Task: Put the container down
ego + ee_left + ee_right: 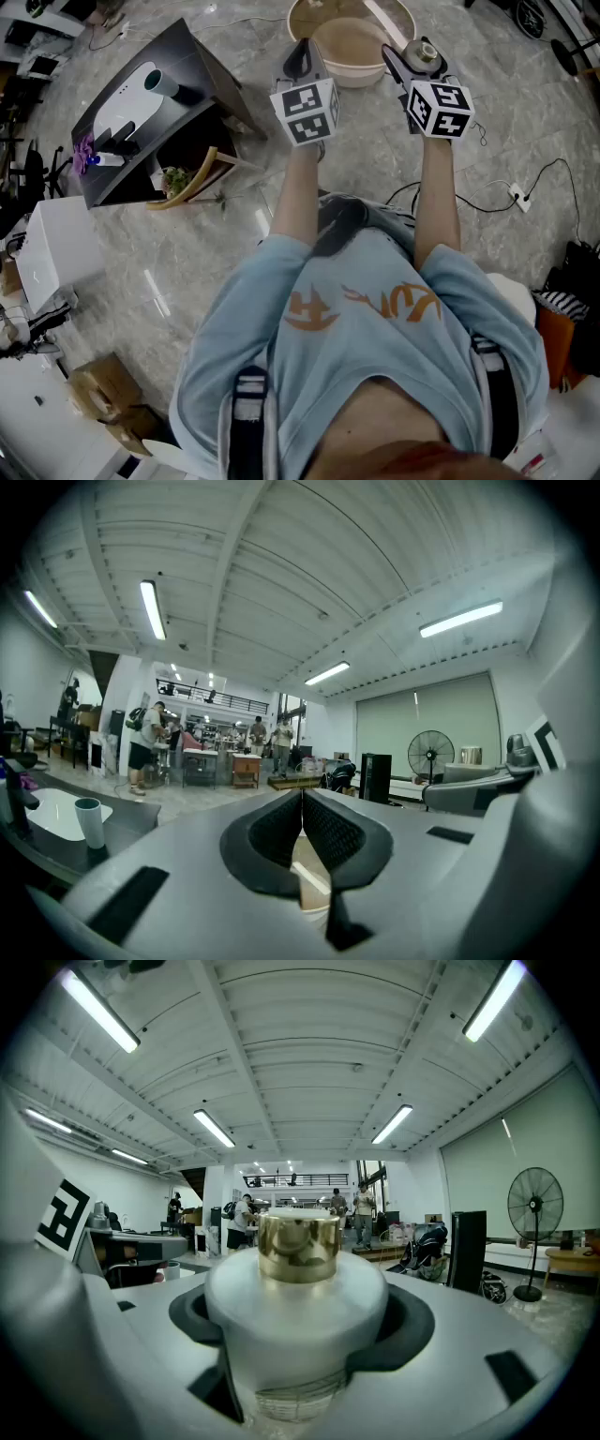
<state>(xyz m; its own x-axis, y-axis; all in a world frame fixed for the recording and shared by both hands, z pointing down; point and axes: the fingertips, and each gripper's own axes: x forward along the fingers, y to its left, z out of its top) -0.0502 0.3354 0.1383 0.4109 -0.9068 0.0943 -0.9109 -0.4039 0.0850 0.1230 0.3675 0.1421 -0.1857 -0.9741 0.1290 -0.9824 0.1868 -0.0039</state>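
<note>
A person in a light blue shirt holds both grippers out level. The right gripper, jaws spread wide, clamps the white container by its body, its long axis vertical and gold cap pointing up. The left gripper, jaws pressed together, holds nothing; just beyond, a round beige basin sits on the marble floor.
</note>
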